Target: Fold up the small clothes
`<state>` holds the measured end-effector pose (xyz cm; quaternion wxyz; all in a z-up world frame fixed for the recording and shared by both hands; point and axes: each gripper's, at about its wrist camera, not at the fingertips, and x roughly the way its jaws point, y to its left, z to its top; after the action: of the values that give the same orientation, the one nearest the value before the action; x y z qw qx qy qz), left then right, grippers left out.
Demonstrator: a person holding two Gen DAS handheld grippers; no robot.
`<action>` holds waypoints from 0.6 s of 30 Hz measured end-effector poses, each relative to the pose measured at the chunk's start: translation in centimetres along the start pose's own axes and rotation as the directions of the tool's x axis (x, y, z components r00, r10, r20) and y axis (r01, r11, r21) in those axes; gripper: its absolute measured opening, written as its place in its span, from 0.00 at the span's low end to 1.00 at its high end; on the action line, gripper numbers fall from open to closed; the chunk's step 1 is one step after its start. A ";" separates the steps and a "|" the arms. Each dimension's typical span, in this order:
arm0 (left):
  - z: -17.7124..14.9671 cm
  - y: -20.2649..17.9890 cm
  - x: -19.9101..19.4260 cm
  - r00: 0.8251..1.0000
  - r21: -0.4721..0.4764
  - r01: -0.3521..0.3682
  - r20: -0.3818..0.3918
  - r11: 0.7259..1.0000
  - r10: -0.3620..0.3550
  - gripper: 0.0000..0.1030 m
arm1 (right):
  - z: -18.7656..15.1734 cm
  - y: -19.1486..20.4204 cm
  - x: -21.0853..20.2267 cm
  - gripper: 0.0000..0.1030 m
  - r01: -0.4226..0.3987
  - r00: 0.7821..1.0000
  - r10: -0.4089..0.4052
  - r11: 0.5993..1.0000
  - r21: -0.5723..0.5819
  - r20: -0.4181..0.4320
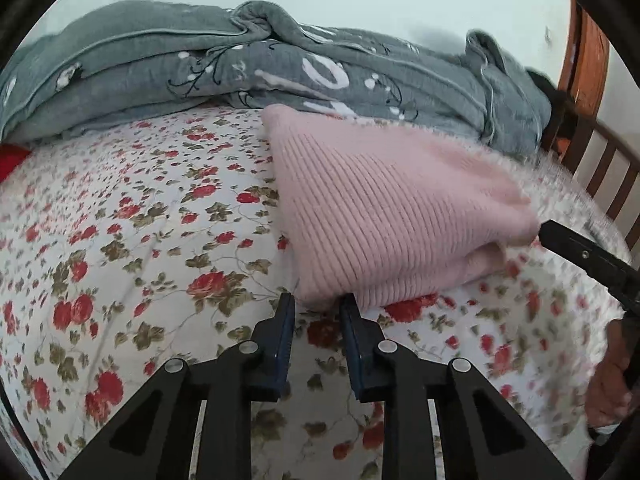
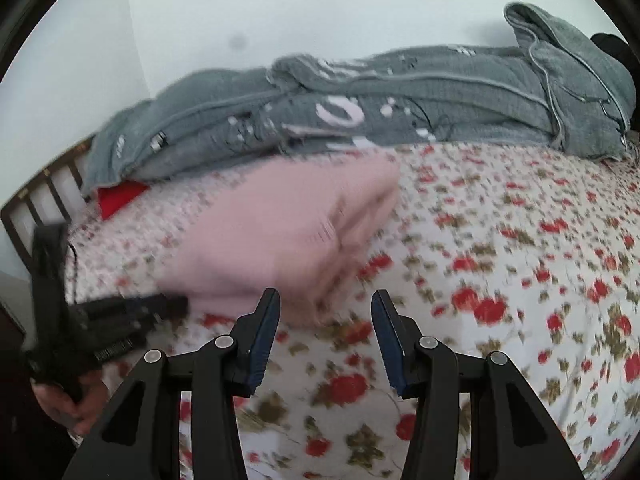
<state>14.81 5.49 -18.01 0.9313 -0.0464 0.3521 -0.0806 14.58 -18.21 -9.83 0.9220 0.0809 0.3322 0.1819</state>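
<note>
The folded pink sweater (image 1: 384,216) lies on the bed (image 1: 132,240), soft and light; both grippers (image 1: 317,308) (image 2: 326,304) stand apart and empty, so grip its 2 near corners.

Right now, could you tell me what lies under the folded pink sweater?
The pink sweater rests on the floral bedsheet. Whatever sits beneath its folds is covered; the grey quilt lies behind it.

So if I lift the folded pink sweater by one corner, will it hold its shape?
Probably not. The pink sweater is a soft ribbed knit, so it will likely droop. Its stacked layers look loose at the near edge and may slide apart. It looks light and should drag easily across the floral sheet.
</note>
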 end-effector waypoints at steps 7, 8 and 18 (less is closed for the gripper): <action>3.4 0.3 -1.5 0.987 -0.063 0.114 0.123 0.992 -0.105 0.48 | 1.4 1.2 2.7 0.47 -0.044 0.999 0.044 0.999 0.004 0.017; 4.1 0.2 -1.2 0.986 -0.065 0.120 0.125 0.991 -0.111 0.48 | 0.9 1.5 3.9 0.47 -0.015 1.000 0.014 1.000 -0.014 -0.024; 3.7 -0.9 3.8 1.000 0.038 0.030 0.007 0.999 -0.030 0.62 | 1.1 0.1 1.7 0.46 0.028 0.999 -0.027 0.998 -0.050 0.019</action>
<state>19.96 4.04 -17.58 0.9320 -0.0341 0.3463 -0.1012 16.51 -17.51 -10.00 0.9291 0.0547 0.3203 0.1767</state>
